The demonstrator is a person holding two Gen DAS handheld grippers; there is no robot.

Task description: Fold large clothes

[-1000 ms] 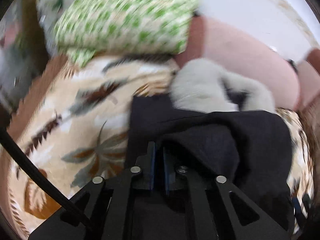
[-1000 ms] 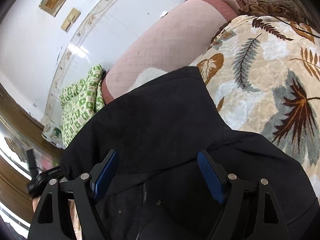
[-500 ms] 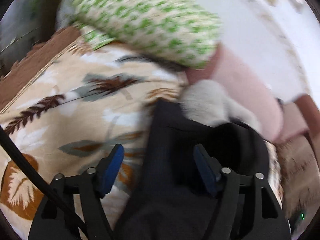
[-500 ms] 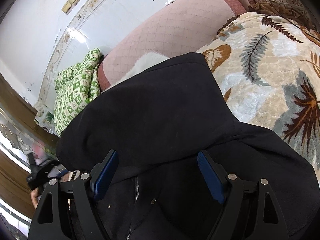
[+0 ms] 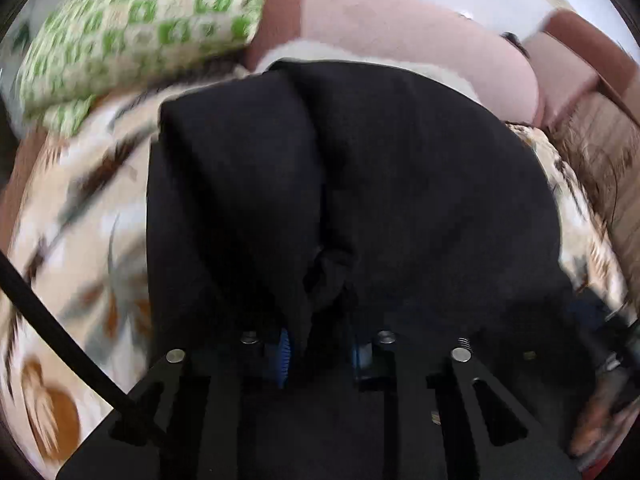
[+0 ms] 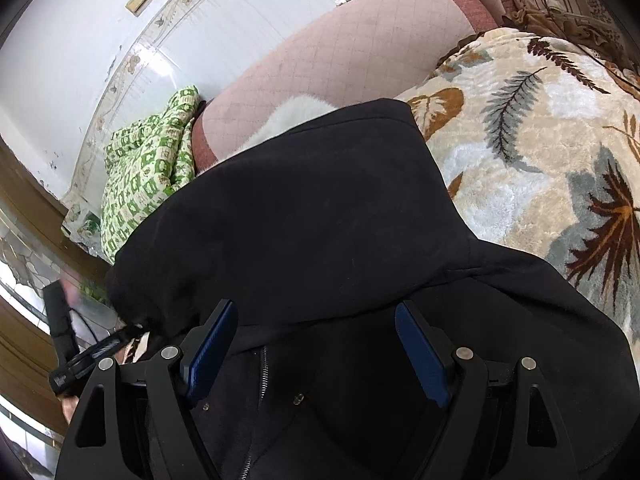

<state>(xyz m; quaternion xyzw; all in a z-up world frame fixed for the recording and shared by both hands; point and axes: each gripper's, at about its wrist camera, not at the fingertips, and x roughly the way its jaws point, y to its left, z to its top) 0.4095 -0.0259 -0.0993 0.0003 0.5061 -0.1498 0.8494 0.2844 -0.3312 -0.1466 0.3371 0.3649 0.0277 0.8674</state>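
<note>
1. My left gripper (image 5: 320, 354) has just been closing, and its blue pads (image 5: 283, 354) now pinch a bunched fold of the black hoodie (image 5: 360, 184) between them — clenched on cloth, the fold rising out of the jaws toward twelve o'clock.

2. In the left wrist view the hoodie fills the middle of the frame, a long crease running from the jaws up toward twelve. It lies on the leaf-patterned blanket (image 5: 80, 240), which shows at nine o'clock and again in a thin strip at three.

3. Beyond the hoodie at twelve sits a pink bolster cushion (image 5: 400, 24), with a bit of white furry fabric (image 5: 304, 50) squeezed between the two. A green-and-white patterned cloth (image 5: 132, 36) lies at ten to eleven o'clock, beside the cushion's end.

4. My right gripper (image 6: 316, 348) stands released — the blue pads (image 6: 210, 348) are wide apart and press on nothing. It hovers over the hoodie's front, where a zipper (image 6: 262, 372) runs down at six o'clock between the pads.

5. In the right wrist view the hood lies spread toward twelve o'clock, its tip close to the cushion. The blanket covers two to four o'clock, and the green cloth sits at nine to ten.

6. A black cable (image 5: 60, 336) crosses the left view at eight o'clock.
</note>
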